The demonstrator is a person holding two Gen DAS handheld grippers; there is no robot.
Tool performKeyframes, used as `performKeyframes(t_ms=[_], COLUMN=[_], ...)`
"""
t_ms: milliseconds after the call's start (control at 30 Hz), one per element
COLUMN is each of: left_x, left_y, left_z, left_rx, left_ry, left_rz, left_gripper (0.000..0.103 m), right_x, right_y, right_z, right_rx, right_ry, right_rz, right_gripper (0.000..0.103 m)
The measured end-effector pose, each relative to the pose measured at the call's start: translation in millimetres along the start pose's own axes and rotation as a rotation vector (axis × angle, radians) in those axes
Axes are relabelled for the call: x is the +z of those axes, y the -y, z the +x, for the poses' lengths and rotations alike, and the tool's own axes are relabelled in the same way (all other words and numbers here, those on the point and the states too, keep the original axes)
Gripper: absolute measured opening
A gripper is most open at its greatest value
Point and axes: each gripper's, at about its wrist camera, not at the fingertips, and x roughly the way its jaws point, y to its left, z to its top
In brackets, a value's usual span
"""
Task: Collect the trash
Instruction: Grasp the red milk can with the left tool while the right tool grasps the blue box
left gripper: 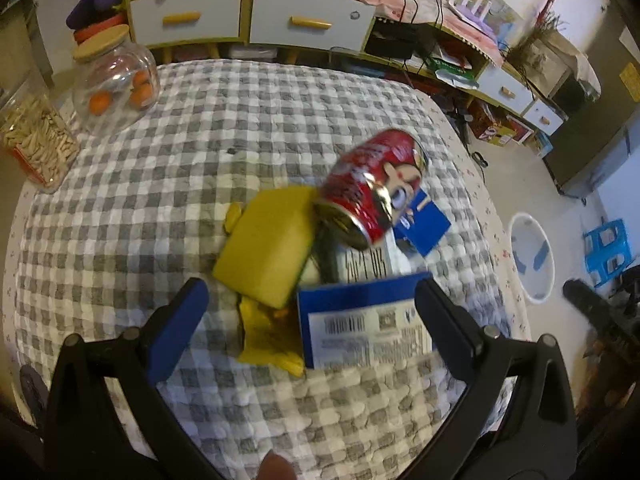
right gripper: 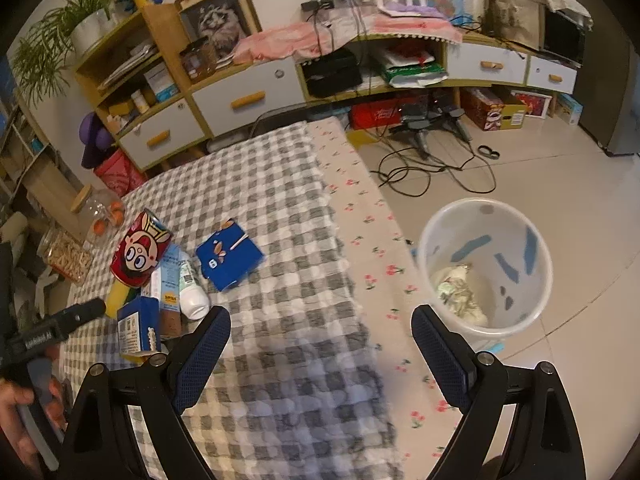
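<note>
Beside table, white bin [right gripper: 486, 264] holds crumpled wrappers [right gripper: 460, 292]; left tool [left gripper: 308, 316], right tool [right gripper: 320, 344] wide open, empty.

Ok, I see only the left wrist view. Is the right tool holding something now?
Observer: No. The right tool is open and empty, above the checkered cloth.
Operator: Is something already inside the white bin?
Observer: Yes. The white bin has crumpled pale trash at its bottom.
Operator: What in the pile do I not see well?
Observer: A bottle with a white cap lies on its side next to the red can, cap toward the right tool.
</note>
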Motion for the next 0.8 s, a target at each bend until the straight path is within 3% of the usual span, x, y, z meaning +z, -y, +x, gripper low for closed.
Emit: performKeyframes(t_ms=[233,500,567,633,800], left_x=[29,53,55,55,53], left_y=[12,29,31,33,33], left_z=[14,48,55,60,56], left_rx=[-0.098,-0.158,-0.159,-0.15,-0.161], left_ry=[0.024,0.002,-0.02,-0.037,-0.057], left_rz=[0.024,0.065,0.077,0.096,0.108], left_gripper=[0.1,0.095,0.091,0.079,0.071], right_x=[6,15,19,22,30], right_y=[-4,2,0,-4,-21], right_z=[18,45,55,65,88], right_rx=[0.01,0.032,0.041,0.052,0.074], right_ry=[-0.033,-0.105,-0.124,-0.139,-0.153], right_rz=[0.02,0.06,0.056,0.039,-0.022], right_gripper=[0.093,0.093,0.093,0.093,0.093])
